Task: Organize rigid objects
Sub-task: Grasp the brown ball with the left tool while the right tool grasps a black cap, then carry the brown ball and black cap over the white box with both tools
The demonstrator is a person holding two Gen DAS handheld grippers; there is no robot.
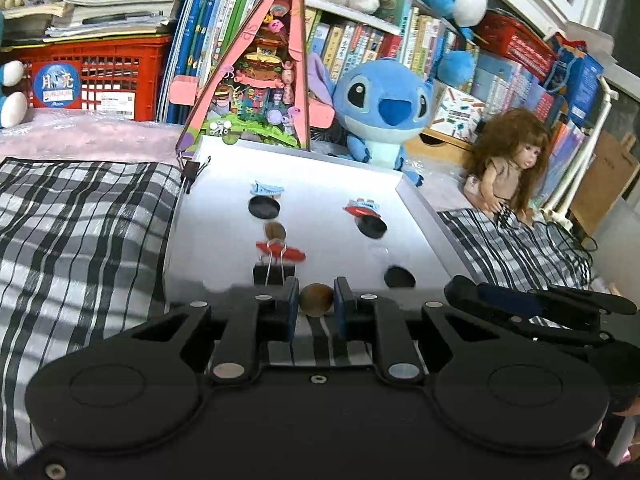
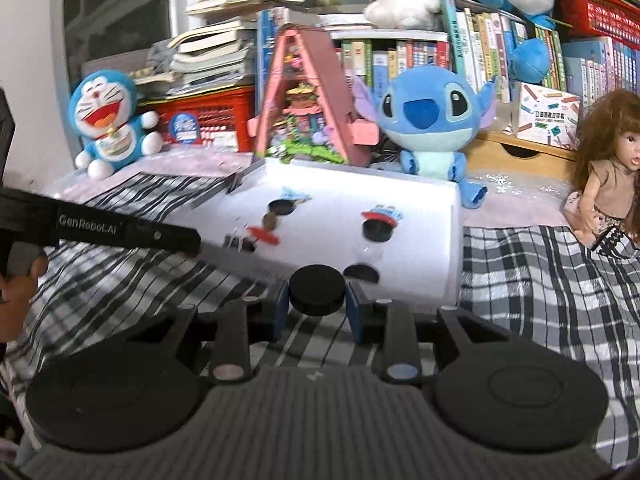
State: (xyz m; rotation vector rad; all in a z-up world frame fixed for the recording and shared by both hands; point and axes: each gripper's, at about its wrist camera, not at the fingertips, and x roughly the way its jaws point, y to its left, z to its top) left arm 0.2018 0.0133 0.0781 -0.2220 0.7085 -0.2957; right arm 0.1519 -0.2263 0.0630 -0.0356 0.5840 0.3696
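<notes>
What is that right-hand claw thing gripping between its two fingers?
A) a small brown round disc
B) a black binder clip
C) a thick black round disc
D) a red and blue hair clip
C: in the right wrist view the right gripper is shut on a thick black round disc, which sits squarely between its blue-padded fingers.

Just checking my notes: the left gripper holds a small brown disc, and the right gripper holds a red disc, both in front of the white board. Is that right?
Not quite. The right gripper holds a black disc, not a red one, as the right wrist view shows. The left gripper does hold a small brown disc, both in front of the white board.
</notes>
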